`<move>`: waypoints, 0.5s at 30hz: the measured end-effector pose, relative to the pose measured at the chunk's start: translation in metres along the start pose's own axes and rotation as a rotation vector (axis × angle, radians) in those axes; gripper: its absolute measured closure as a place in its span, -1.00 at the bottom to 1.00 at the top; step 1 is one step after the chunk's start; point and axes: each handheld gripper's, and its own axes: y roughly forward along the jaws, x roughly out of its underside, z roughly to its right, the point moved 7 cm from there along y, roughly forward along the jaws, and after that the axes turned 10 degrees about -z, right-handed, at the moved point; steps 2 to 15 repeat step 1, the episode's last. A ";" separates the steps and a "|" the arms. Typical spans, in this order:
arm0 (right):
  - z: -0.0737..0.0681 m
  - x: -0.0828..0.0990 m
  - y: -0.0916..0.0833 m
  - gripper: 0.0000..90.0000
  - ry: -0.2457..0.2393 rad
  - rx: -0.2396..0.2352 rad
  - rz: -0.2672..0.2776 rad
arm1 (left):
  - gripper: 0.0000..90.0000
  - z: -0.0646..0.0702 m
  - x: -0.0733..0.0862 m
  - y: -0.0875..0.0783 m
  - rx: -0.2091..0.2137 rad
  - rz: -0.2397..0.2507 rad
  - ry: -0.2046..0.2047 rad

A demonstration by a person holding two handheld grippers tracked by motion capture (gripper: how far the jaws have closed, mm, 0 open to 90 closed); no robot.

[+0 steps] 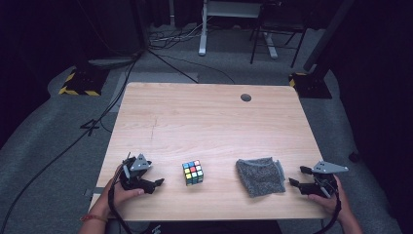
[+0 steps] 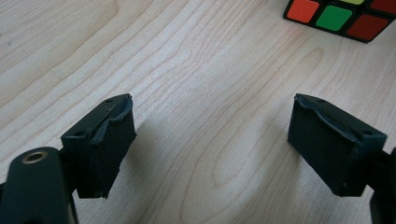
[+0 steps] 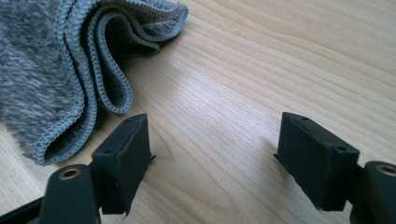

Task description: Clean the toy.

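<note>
Light wooden rectangular table (image 1: 209,126): bare grain over most of the top, small round dark grommet (image 1: 246,97) at the far right.

Folded grey terry cloth (image 1: 260,176): near edge, right of centre, lying flat in layers, stitched hems toward the right; untouched, just left of the right gripper.

Right gripper (image 1: 297,176), black two-jaw tool with grey three-cornered plate: held at the near right corner, jaws apart with bare wood between them, nothing gripped; cloth hem just beyond its left jaw in the right gripper view.

Left gripper (image 1: 158,175), same make: held at the near left, jaws apart and empty, pointed toward the cube.

Small multicoloured puzzle cube (image 1: 193,172): near edge, centre, between left gripper and cloth, apart from both.

Progress, as judged: nothing grasped, both items lying at rest; the whole of the handling left to do.
</note>
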 end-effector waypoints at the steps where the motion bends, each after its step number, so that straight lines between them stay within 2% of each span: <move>1: 0.000 0.000 0.000 -0.44 0.000 0.000 0.000 | -0.66 0.000 0.000 0.000 0.000 0.000 0.000; 15: 0.000 0.000 0.000 -0.44 0.000 0.000 0.000 | -0.66 0.000 0.000 0.000 0.000 0.000 0.000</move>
